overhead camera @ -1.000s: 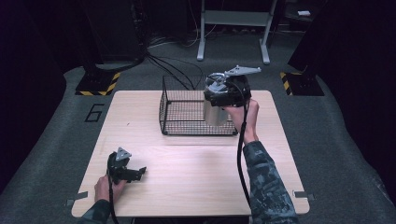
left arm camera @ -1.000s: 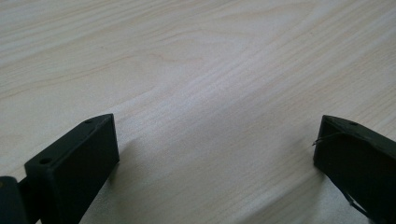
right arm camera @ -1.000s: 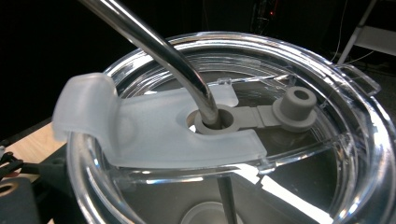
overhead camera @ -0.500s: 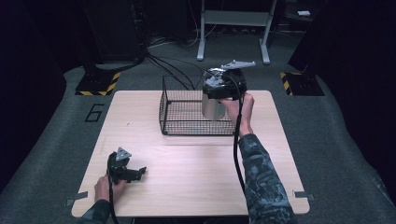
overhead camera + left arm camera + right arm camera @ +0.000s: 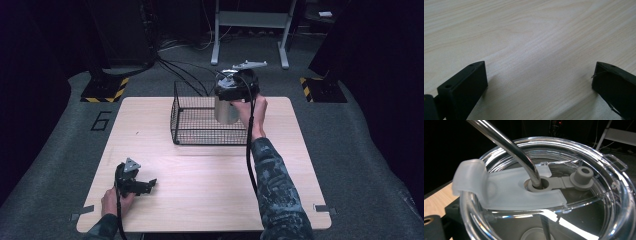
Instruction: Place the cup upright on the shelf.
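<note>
Gripping the tumbler (image 5: 226,111) from above, the right gripper (image 5: 234,92) hangs it inside the basket's (image 5: 200,134) 2 o'clock corner for lowering; left gripper (image 5: 145,185) rests open-fingered on the tabletop (image 5: 210,175)

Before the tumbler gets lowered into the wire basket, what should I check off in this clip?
1. Grip: right hand-held gripper is at the steel tumbler; how firmly its jaws clamp: cannot tell.
2. Tumbler upright: ok.
3. Clear lid seated, metal straw through its hole: ok.
4. Tumbler above the wire basket's right rear part: ok; whether it clears the rim: cannot tell.
5. Basket floor bare: ok.
6. Left hand-held gripper open on the table, away from the basket: ok.
</note>
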A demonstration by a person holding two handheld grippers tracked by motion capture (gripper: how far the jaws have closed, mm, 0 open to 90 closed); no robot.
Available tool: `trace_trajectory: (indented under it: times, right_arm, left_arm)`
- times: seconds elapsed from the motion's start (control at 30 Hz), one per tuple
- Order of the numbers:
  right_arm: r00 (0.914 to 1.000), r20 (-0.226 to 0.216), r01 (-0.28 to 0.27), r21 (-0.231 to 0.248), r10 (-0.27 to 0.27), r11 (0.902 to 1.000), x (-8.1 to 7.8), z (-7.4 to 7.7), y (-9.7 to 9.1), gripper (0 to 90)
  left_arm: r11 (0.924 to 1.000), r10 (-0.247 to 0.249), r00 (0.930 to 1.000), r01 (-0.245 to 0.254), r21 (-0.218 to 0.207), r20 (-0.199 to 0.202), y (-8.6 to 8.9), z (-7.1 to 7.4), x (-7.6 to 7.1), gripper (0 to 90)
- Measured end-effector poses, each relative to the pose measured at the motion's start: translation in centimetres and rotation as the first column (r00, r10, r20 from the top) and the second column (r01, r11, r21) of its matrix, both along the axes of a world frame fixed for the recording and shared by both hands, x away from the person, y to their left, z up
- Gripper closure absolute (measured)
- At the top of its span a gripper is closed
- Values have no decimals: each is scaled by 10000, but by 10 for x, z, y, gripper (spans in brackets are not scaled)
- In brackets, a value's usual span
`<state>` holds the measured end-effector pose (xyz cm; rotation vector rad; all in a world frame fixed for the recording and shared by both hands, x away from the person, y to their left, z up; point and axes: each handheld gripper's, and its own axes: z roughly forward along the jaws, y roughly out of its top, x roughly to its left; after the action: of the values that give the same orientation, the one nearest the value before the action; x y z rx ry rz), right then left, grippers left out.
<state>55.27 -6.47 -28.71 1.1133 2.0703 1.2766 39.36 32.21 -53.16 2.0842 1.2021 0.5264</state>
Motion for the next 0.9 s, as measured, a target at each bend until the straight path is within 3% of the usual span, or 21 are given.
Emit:
trace_trajectory:
  times: [0.9]
  right_arm:
    - [9947,-702,744,-147,-753,9971,45,-46,16,34]
  left_arm:
    - [9999,41,10000,-42,-96,-77,-1,0,-1,0]
